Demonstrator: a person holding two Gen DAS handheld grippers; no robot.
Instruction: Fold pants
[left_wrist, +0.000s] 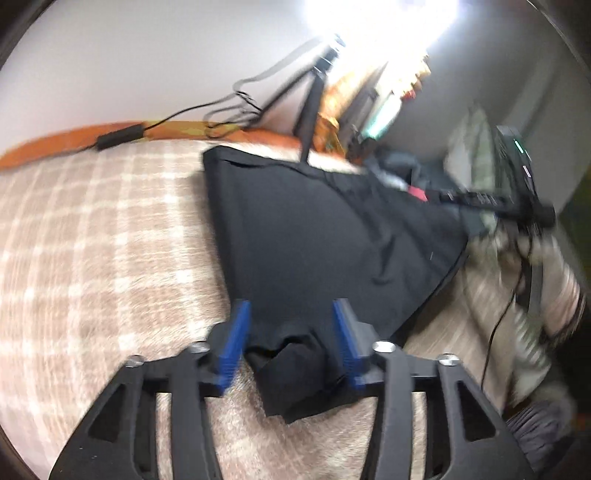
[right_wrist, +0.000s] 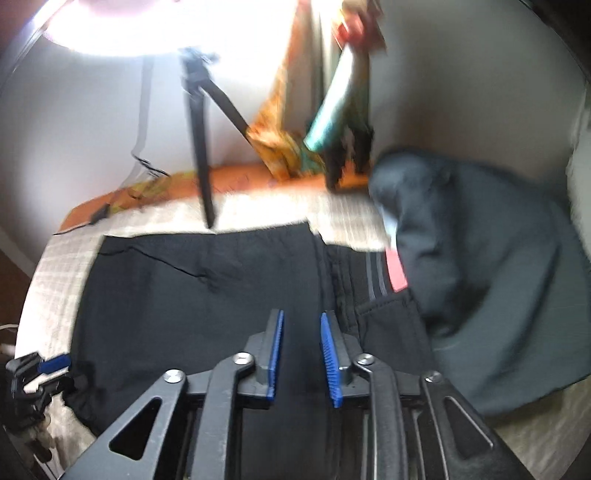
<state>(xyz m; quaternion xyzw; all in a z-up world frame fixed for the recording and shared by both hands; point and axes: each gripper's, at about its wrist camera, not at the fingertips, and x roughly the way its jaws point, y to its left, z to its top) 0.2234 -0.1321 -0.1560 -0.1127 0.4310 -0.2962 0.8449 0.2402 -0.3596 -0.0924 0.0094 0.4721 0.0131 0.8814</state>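
Black pants (left_wrist: 317, 236) lie flat on a beige checked blanket (left_wrist: 92, 240). My left gripper (left_wrist: 291, 310) is open, its blue-padded fingers (left_wrist: 236, 332) either side of a bunched corner of the pants at the near edge. In the right wrist view the pants (right_wrist: 192, 295) spread across the bed, and my right gripper (right_wrist: 301, 321) is open just above the cloth near the waistband side. The left gripper (right_wrist: 44, 369) also shows at the lower left of that view. Both views are motion-blurred.
A black tripod (right_wrist: 201, 147) stands on the far edge of the bed by the white wall. A heap of dark grey clothes (right_wrist: 480, 266) lies to the right. Orange cloth (left_wrist: 66, 142) and cables (left_wrist: 184, 114) run along the far edge.
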